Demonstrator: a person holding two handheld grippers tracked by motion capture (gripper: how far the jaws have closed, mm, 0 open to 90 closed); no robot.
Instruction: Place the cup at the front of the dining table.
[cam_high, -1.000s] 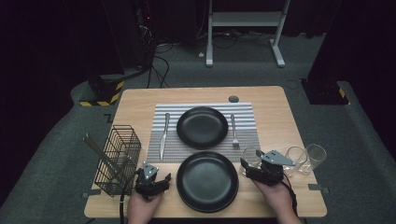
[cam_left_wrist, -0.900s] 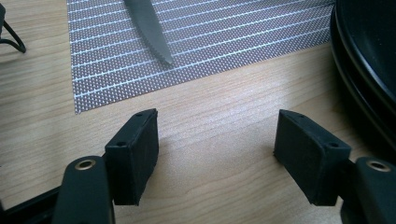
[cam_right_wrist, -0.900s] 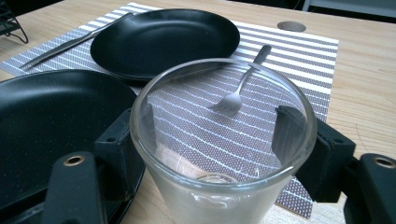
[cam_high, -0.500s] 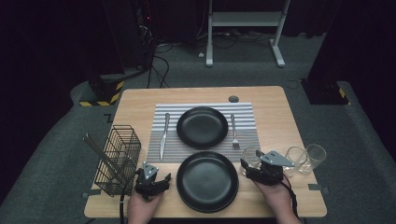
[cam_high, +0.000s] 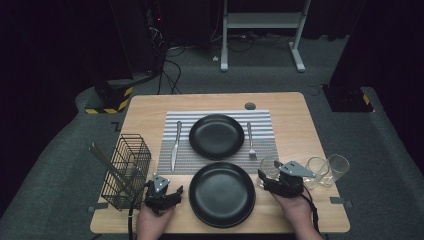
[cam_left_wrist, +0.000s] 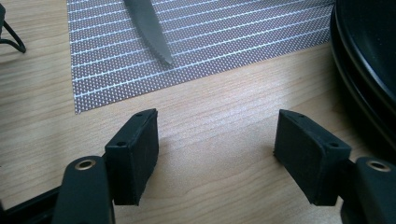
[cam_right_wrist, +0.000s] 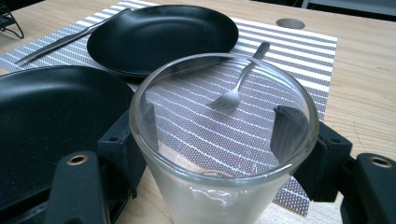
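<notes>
My right gripper (cam_high: 268, 173) stands at the table's front right with its jaws on either side of a clear glass (cam_high: 269, 165). In the right gripper view the glass (cam_right_wrist: 224, 186) is upright on the wood, and both pads press its wall. At the front left my left gripper (cam_high: 175, 191) is open over bare wood. Its jaws (cam_left_wrist: 215, 140) have nothing between them. Between the two grippers lies a black plate (cam_high: 222, 195). A second black plate (cam_high: 216, 136) sits on the striped placemat (cam_high: 265, 125), with a knife (cam_high: 176, 142) to its left and a fork (cam_high: 250, 140) to its right.
A black wire basket (cam_high: 126, 170) with utensils stands at the left front. Two more glasses (cam_high: 316, 169) (cam_high: 339, 167) stand in a row to the right of the held one. A round cable hole (cam_high: 250, 106) lies behind the placemat.
</notes>
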